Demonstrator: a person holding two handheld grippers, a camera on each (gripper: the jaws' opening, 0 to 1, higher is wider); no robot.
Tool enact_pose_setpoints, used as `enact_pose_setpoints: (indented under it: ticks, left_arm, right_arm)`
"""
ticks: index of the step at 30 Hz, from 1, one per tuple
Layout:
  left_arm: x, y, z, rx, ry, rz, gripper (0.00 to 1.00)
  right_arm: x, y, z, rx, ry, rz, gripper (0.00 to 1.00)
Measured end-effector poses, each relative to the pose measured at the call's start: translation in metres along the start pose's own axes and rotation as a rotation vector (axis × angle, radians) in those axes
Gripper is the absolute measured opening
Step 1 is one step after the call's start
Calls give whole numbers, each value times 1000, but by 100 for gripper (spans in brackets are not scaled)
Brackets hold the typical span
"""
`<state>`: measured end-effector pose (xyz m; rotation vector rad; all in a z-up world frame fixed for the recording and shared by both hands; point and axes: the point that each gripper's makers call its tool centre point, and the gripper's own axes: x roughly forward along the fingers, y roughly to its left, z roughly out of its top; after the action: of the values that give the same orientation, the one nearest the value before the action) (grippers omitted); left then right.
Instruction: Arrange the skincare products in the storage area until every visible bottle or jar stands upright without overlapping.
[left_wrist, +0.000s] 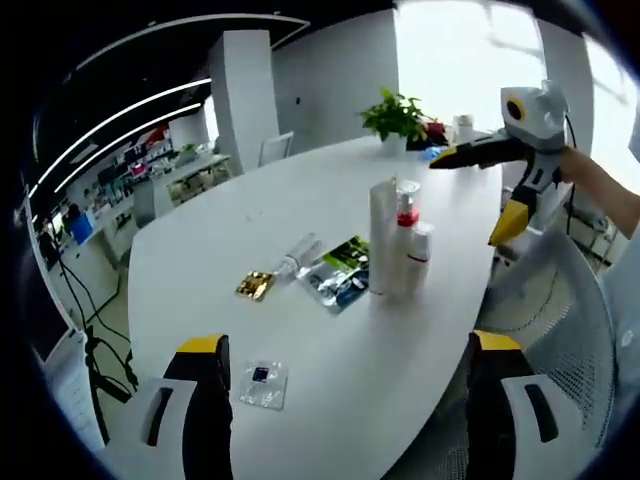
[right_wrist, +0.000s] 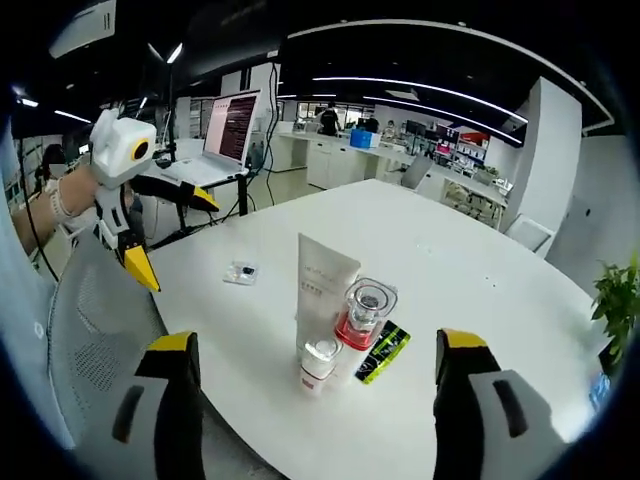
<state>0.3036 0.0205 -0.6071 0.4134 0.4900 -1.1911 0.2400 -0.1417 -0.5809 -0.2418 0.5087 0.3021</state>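
Three containers already stand touching at mid-table: tube (right_wrist: 322, 290), red-collared bottle (right_wrist: 362, 312), small bottle (right_wrist: 318, 362). One tube (left_wrist: 297, 254) seems flat beside sachets (left_wrist: 338, 272). With both grippers' jaws apart and empty, right gripper (left_wrist: 487, 185) aloft, stand it clear.

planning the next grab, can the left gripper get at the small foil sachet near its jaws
Probably yes: the left gripper is open, and the sachet lies flat alone on bare table just ahead, nothing between.

No legible text on the products.
Faint print is seen on the white tube (right_wrist: 322, 285) and rows of lines on a laptop screen (right_wrist: 238, 124), but nothing can be read.
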Motion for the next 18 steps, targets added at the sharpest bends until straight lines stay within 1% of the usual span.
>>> enact_pose_setpoints:
  ticks: [6,7,10,18]
  left_arm:
    - [4,4,2,-2,-3,-11,97]
    - [6,5,2,-5,-1,-13,97]
    - [9,10,2,-5,8,-13,97]
    - [29,31,7,26,36,-15,97]
  right_arm:
    - [2,-3,1,25,-4,7,100]
    - [3,-1,2,25,-6,21,100]
    - [5,-1,2,23,-4,25,100]
    - [9,-9,-1,37,9,20,100]
